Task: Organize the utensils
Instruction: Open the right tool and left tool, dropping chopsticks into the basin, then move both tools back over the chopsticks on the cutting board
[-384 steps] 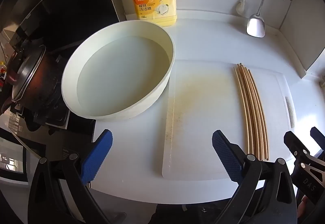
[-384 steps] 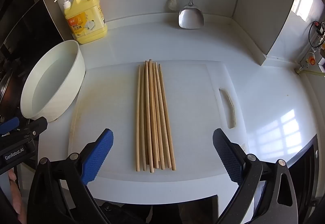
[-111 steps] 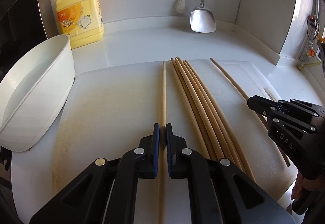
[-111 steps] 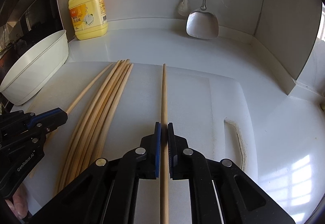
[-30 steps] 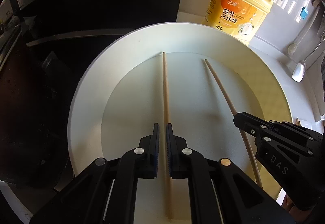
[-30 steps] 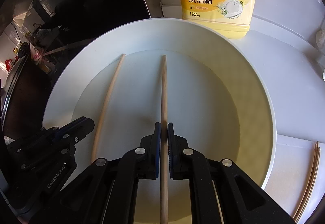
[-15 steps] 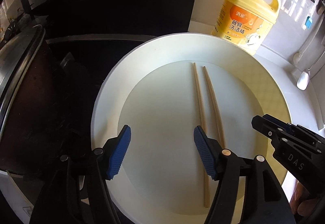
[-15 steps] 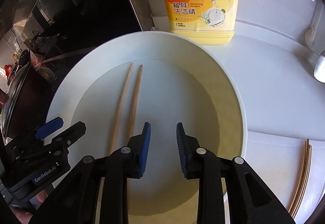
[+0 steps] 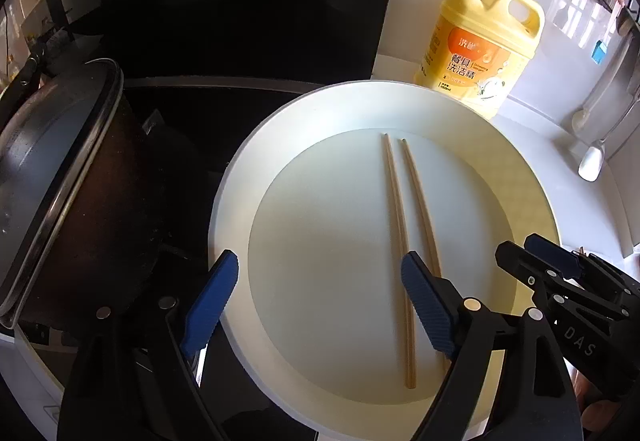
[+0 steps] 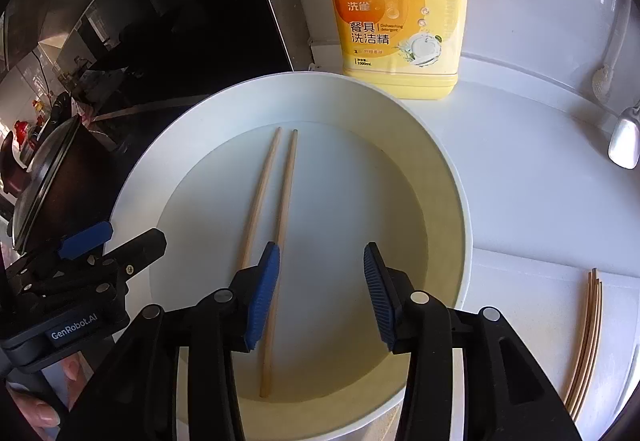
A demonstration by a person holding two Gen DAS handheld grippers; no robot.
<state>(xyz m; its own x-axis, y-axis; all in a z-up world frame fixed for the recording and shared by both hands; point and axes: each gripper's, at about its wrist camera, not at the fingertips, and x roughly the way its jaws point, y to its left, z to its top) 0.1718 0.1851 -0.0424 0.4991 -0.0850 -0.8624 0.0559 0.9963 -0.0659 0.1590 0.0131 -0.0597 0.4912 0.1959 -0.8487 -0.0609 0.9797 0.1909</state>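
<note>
- Two chopsticks (image 9: 400, 241) lie side by side on the floor of the white basin (image 9: 240, 177), running from the upper middle of the left wrist view down toward its lower right; their far tips sit close together and neither is held.
- The left gripper (image 9: 316, 305) hangs over the basin with its blue-padded fingers (image 9: 210, 301) spread wide — the jaws have just been opening, and nothing lies between the pads. The right-hand pad overlaps the near part of the chopsticks in the picture, but I cannot tell that it touches them.
- The right gripper (image 10: 318, 297) also hangs over the basin, seen at lower centre of its own view; its fingers (image 10: 262, 293) stand apart, less widely than the left ones, and have likewise just been opening. The gap between them is bare basin floor; the pair of chopsticks runs just beside the left pad.
- Each gripper shows in the other's view: the right one at the lower right edge of the left wrist view, the left one at the lower left of the right wrist view, with a person's fingertips below it.
- The remaining chopsticks (image 10: 586, 333) lie bundled on the cutting board (image 10: 520, 281), lower right of the right wrist view — well apart from the basin.
- A yellow detergent bottle (image 10: 400, 21) stands on the white table (image 10: 520, 161) just behind the basin.
- A dark pot (image 9: 52, 181) sits at the left of the left wrist view.
</note>
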